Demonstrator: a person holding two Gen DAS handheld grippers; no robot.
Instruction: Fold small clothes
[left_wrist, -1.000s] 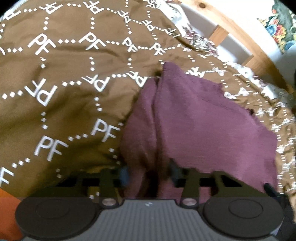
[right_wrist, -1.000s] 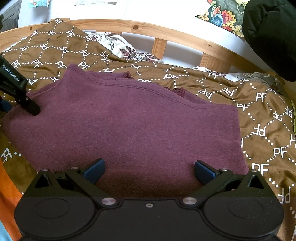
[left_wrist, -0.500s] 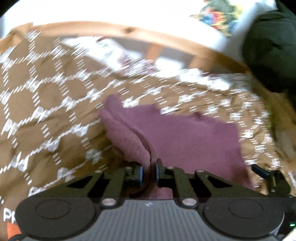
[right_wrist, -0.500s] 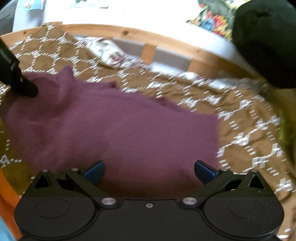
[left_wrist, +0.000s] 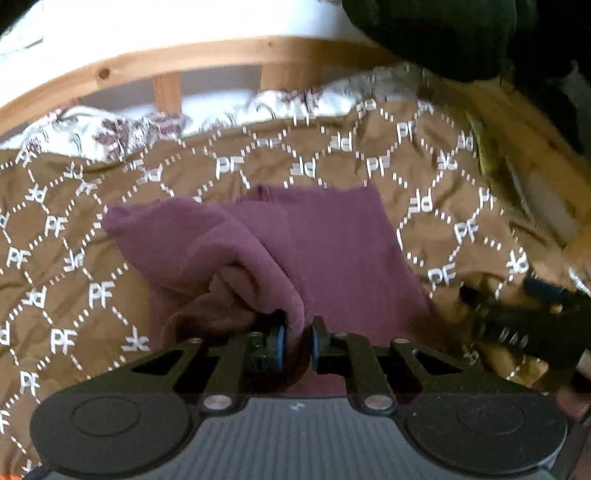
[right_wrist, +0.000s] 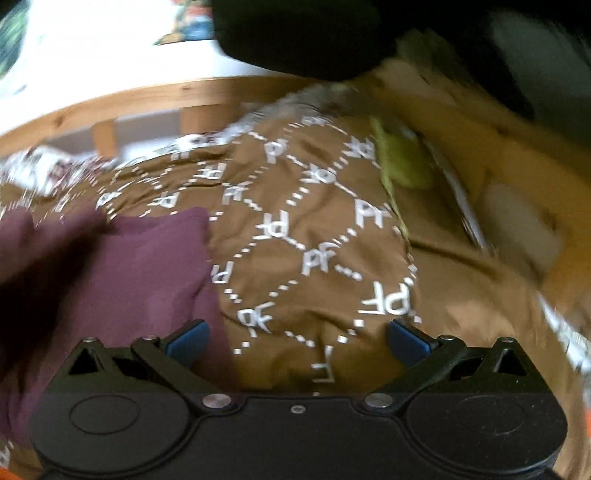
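A purple garment (left_wrist: 332, 251) lies on the brown patterned blanket (left_wrist: 74, 258). Its left part is lifted into a thick fold that curls over toward the middle. My left gripper (left_wrist: 297, 339) has that fold pinched between its pads, and the jaws are opening slightly with the cloth still between them. In the right wrist view the garment (right_wrist: 140, 266) fills the lower left. My right gripper (right_wrist: 295, 336) is wide open over the blanket (right_wrist: 314, 240) just right of the garment's edge, with nothing between its fingers. Its left finger hangs over the purple edge.
A wooden bed rail (left_wrist: 221, 55) curves along the far side, with a flowered pillow (left_wrist: 92, 133) below it. A large black shape (left_wrist: 443, 33) fills the upper right. A green cloth (right_wrist: 402, 158) lies at the blanket's right side.
My left gripper closed on the garment's left edge and carried it up and to the right, raising a fold. My right gripper stayed open and swung right, off the garment and over the blanket.
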